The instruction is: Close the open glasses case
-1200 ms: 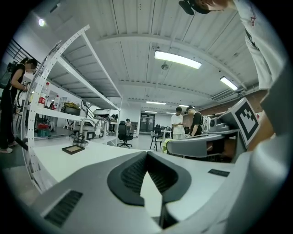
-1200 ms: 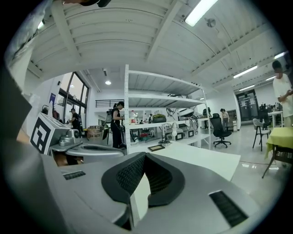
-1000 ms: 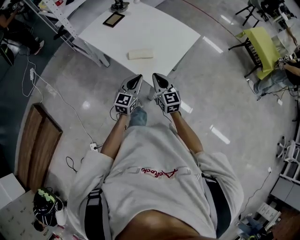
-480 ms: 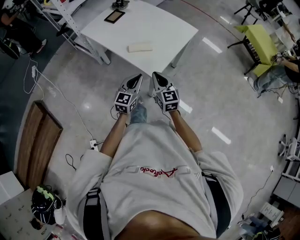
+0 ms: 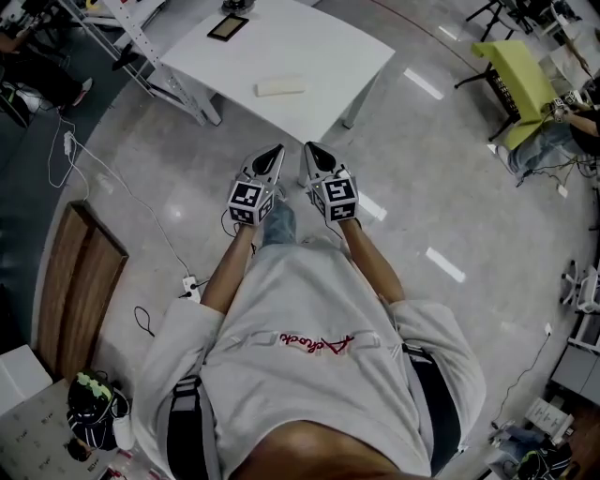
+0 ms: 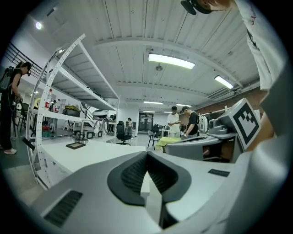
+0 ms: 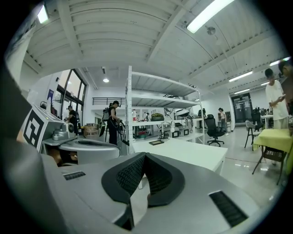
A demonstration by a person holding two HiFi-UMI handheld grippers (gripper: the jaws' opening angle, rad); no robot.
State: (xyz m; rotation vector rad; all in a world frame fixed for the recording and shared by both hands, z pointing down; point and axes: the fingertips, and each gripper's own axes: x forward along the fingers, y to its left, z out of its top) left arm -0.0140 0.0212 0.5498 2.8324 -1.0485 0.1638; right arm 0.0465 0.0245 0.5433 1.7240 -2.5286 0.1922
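Note:
A cream oblong glasses case (image 5: 280, 87) lies near the front edge of the white table (image 5: 319, 42); from here I cannot tell how its lid stands. My left gripper (image 5: 278, 150) and right gripper (image 5: 307, 148) are held side by side over the floor, short of the table and pointing toward it. Both are shut with nothing between the pads. In the left gripper view the left gripper (image 6: 146, 153) shows its pads meeting at the tip, and the table (image 6: 91, 153) lies beyond. The right gripper (image 7: 145, 155) looks the same, with the table (image 7: 192, 153) ahead. The jaws hide the case in both gripper views.
A dark flat device (image 5: 229, 27) lies at the table's far left. A metal shelf rack (image 5: 141, 52) stands left of the table. A wooden board (image 5: 80, 291) and cables (image 5: 141, 220) lie on the floor at left. A yellow table (image 5: 520, 70) stands at far right.
The person and both grippers have shifted slightly together, and the table sits a little higher in the head view. Both pairs of jaws stay shut.

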